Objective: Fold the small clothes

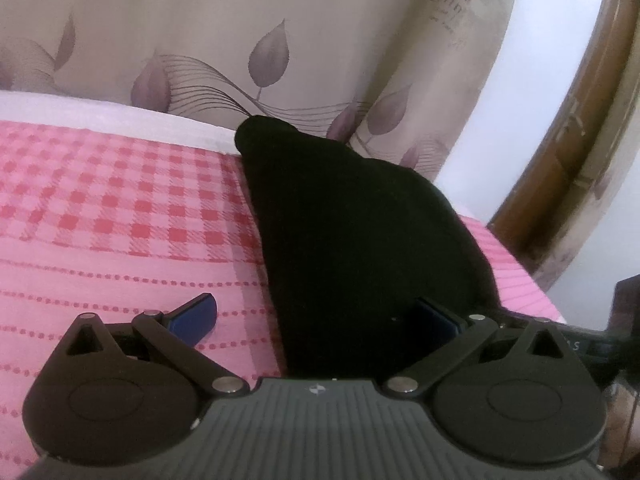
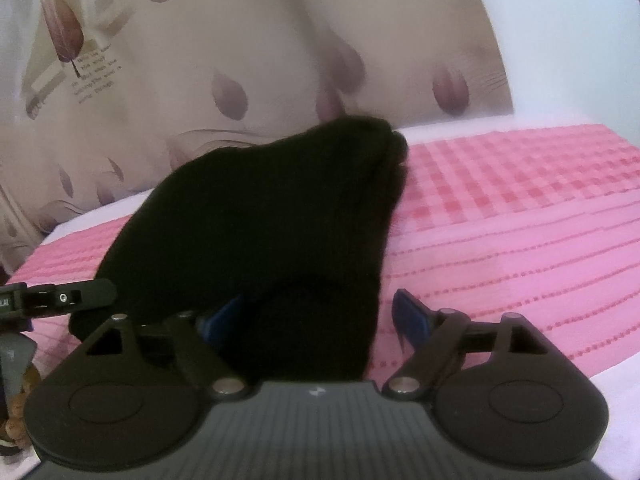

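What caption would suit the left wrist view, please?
Open left gripper straddles the near end of a black garment lying on a pink checked cloth.

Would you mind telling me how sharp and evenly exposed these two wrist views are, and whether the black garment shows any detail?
Left wrist view: fairly sharp, curtain pattern crisp, fisheye bends the wooden frame; the black garment is a featureless dark mass. Right wrist view: softer, curtain leaves smeared, the checked pink cloth looks washed out, and the garment shows faint folds only near its far tip.
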The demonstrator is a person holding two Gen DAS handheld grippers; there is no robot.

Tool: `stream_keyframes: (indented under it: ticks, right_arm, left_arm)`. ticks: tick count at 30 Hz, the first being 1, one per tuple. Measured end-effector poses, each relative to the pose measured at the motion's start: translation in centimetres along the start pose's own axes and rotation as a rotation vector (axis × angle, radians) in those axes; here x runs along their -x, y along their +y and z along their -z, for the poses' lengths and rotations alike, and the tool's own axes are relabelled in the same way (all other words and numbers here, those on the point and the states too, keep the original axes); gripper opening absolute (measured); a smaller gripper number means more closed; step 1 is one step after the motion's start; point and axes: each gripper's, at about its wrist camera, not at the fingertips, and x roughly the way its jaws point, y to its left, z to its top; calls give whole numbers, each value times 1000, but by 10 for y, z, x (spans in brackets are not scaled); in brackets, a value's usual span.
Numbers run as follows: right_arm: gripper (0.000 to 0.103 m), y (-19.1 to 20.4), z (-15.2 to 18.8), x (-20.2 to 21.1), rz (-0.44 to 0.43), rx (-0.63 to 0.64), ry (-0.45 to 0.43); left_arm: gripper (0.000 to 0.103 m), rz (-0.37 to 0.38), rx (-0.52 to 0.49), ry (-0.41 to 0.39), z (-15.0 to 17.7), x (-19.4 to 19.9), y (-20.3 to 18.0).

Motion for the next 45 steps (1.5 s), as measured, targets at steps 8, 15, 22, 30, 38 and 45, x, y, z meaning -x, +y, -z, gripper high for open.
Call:
stream_keyframes:
  ticks: [8, 15, 22, 30, 38, 45]
  right_arm:
    - [84, -17, -1, 3, -120, -99, -1]
    - [84, -53, -2, 2, -265, -311, -16]
    - [84, -57, -8, 0, -233, -329, -14]
    - [85, -74, -50, -34, -223, -317, 87]
    - [85, -90, -72, -71, -433, -315, 201]
    - [86, -77, -72, -79, -531, -228, 220]
  left_arm:
    - [103, 84, -17, 66, -11, -8, 2]
    - [103, 186, 26, 106, -29, -30, 17]
    - [103, 276, 111, 112, -47, -55, 33]
    - [103, 344, 72, 169, -67, -83, 37]
    - [103, 415, 77, 201, -79, -104, 46]
    - [91, 434, 117, 196, -80, -105, 48]
